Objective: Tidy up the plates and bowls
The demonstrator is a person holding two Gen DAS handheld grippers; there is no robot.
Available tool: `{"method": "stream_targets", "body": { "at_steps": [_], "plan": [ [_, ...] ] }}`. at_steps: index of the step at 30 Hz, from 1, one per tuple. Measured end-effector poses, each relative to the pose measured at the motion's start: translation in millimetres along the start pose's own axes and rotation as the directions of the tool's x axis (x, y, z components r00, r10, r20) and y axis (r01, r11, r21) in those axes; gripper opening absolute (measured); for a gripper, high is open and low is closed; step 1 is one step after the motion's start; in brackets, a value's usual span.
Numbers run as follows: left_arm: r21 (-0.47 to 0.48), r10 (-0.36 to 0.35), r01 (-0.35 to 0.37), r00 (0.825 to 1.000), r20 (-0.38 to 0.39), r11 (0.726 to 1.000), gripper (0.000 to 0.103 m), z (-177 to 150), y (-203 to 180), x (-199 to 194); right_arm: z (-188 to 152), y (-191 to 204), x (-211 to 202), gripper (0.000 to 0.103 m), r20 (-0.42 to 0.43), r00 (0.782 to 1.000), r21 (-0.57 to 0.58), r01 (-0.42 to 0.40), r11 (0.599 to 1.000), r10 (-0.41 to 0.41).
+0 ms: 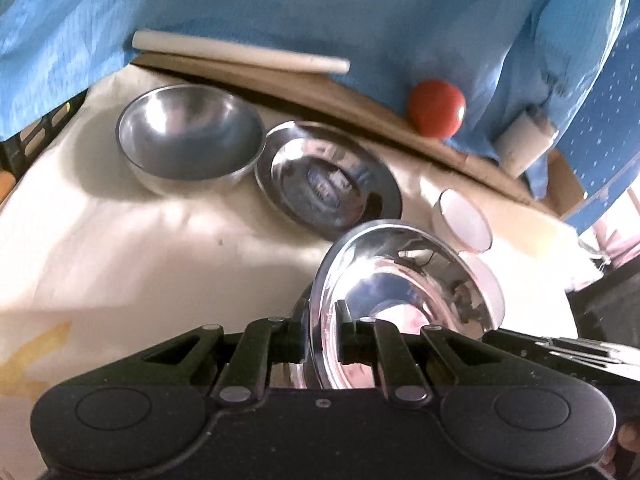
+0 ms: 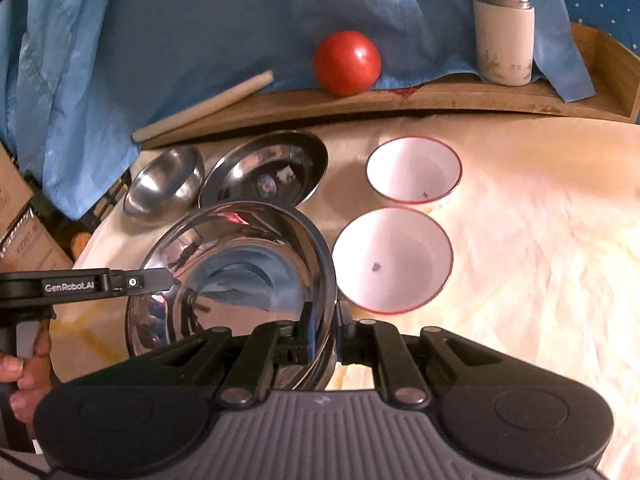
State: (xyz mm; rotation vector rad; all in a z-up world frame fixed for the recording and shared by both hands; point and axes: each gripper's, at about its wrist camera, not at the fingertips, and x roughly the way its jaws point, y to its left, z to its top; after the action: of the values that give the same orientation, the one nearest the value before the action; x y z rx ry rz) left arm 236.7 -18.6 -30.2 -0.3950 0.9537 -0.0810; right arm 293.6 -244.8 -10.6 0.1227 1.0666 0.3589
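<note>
A shiny steel plate [image 1: 400,280] is held tilted above the cream cloth by both grippers. My left gripper [image 1: 324,330] is shut on its near rim. In the right wrist view the same steel plate [image 2: 240,264] has my right gripper [image 2: 326,334] shut on its right rim, and the left gripper [image 2: 170,278] pinches its left rim. Behind it rest a second steel plate [image 2: 264,172] and a steel bowl [image 2: 164,184]. Two white red-rimmed bowls [image 2: 414,170] [image 2: 392,260] sit upright to the right. The resting plate [image 1: 328,180] and steel bowl [image 1: 188,136] lie ahead of the left gripper.
A red tomato [image 2: 346,62], a white stick [image 2: 204,106] and a white cup [image 2: 504,36] sit on a wooden ledge [image 2: 440,100] at the back, under blue cloth. A cardboard box [image 2: 24,232] stands at the left. A hand [image 2: 20,376] grips the left tool.
</note>
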Motion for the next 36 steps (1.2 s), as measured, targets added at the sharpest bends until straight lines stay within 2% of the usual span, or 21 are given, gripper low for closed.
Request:
{"method": "stream_targets", "body": {
  "at_steps": [9, 17, 23, 27, 29, 31, 34, 36],
  "plan": [
    [0.036, 0.037, -0.035, 0.997, -0.064, 0.999, 0.015, -4.2, -2.4, 7.4, -5.0, 3.4, 3.1, 0.013, -0.064, 0.998, -0.027, 0.008, 1.000, -0.010],
    [0.064, 0.049, -0.045, 0.996, -0.071, 0.997, 0.018, -2.7, -7.1, 9.1, -5.4, 1.7, 6.5, 0.015, -0.087, 0.996, -0.023, 0.006, 1.000, -0.008],
    [0.134, 0.107, -0.097, 0.992, -0.073, 0.986, 0.028, -1.2, -16.4, 12.3, -3.2, 3.9, 8.9, 0.015, -0.092, 0.996, -0.036, -0.015, 0.999, 0.012],
    [0.123, 0.109, -0.098, 0.990, -0.084, 0.988, 0.029, 0.0, -13.4, 14.3, -2.3, 2.8, 10.4, 0.017, -0.086, 0.996, -0.036, -0.011, 0.999, 0.008],
    [0.121, 0.105, -0.094, 0.991, -0.086, 0.988, 0.033, 0.8, -13.2, 15.1, -1.8, 3.1, 10.9, 0.018, -0.086, 0.996, -0.038, -0.012, 0.999, 0.008],
    [0.114, 0.098, -0.088, 0.992, -0.081, 0.990, 0.050, 2.2, -12.9, 15.4, -1.3, 3.2, 10.5, 0.020, -0.080, 0.997, -0.041, -0.008, 0.999, 0.005],
    [0.084, 0.097, -0.092, 0.994, -0.052, 0.992, 0.071, 6.9, -9.3, 12.8, 0.5, 3.0, 8.2, 0.032, -0.068, 0.998, -0.046, -0.007, 0.999, 0.003],
    [0.047, 0.103, -0.101, 0.994, -0.031, 0.994, 0.080, 12.8, -4.3, 11.5, 2.1, 3.1, 5.2, 0.050, -0.054, 0.999, -0.051, -0.008, 0.999, 0.005]
  ]
}}
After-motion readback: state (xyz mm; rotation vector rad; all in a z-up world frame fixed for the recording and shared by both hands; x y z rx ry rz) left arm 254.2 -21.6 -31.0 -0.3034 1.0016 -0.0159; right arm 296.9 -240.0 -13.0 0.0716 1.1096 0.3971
